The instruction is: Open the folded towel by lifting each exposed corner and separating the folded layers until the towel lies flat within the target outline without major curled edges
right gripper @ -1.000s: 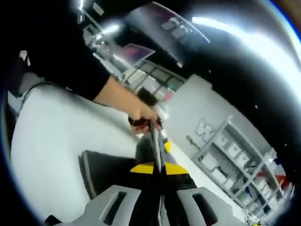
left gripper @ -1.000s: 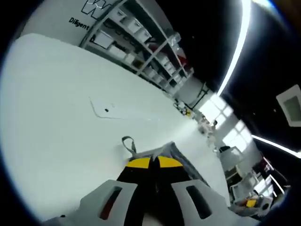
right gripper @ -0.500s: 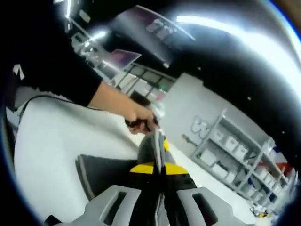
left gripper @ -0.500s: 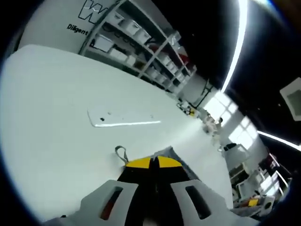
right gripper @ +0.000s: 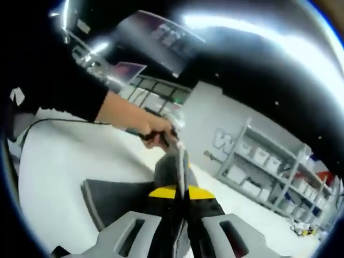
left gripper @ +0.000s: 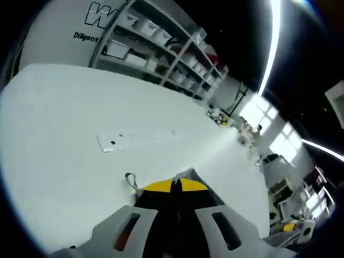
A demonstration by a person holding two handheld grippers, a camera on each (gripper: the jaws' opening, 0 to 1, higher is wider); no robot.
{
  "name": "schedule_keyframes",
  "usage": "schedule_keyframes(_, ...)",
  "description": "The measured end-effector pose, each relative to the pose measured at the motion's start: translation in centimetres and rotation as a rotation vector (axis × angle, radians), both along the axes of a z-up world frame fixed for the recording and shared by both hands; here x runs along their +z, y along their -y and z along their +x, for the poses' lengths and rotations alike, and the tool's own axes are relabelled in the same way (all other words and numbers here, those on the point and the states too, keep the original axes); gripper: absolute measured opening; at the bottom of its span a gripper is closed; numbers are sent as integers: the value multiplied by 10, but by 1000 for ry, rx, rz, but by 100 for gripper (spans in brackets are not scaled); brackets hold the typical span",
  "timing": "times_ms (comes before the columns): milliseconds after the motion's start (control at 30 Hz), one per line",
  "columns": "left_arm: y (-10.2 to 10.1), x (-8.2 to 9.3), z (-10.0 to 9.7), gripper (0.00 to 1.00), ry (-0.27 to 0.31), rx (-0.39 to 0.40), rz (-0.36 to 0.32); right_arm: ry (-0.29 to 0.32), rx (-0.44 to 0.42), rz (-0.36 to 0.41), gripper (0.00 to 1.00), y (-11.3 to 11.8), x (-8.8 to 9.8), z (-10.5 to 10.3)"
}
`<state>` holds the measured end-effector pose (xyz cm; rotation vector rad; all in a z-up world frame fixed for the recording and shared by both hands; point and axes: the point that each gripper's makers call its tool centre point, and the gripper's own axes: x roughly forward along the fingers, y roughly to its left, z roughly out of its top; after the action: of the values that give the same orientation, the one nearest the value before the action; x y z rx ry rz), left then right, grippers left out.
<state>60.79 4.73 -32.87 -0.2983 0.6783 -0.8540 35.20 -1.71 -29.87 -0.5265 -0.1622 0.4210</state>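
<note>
Here, in the left gripper view, the left gripper (left gripper: 176, 185) rises from the near edge with its yellow-tipped fingers (left gripper: 156, 186) pressed together on a grey edge of the towel (left gripper: 189, 174). A small hanging loop (left gripper: 130, 180) of the towel juts out just left of the fingers, so the grip probably sits at or near a corner. Beyond lies the white bench (left gripper: 80, 123), broad and bare on the left, with a pale outline mark (left gripper: 137, 138) farther off; this may be part of the target outline, though its full shape cannot be made out. Storage shelves (left gripper: 156, 51) stand at the far side of the room.

In the right gripper view, the right gripper (right gripper: 181, 192) likewise has its fingers (right gripper: 161, 192) closed on the towel, pinching a grey fold that runs up and away from the tips. At the far end of that fold a person's hand (right gripper: 153, 129), in a dark sleeve (right gripper: 54, 91), grips the handle of the left gripper, which holds the same cloth. To the near left, a dark grey panel of towel (right gripper: 115, 200) hangs or lies just above the bench (right gripper: 54, 177); contact cannot be judged.

Both grippers hold one edge between them, apparently raised, most likely so that the folded layers fall apart under their own weight. The towel is judged not yet flat on the bench.
</note>
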Motion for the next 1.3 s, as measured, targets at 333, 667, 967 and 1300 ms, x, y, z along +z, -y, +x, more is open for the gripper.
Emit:
schedule_keyframes(333,13,14,7,2,39,-28,161,-29,-12,53,0,11,4,-4)
schedule_keyframes(667,45,33,6,2,95,-40,274,-40,-5,226,0,34,15,-7)
schedule_keyframes(967,83,44,1,2,128,-32,333,-22,-49,246,0,62,16,-10)
schedule_keyframes(1300,137,48,11,2,146,-44,324,-16,-92,285,0,94,17,-10)
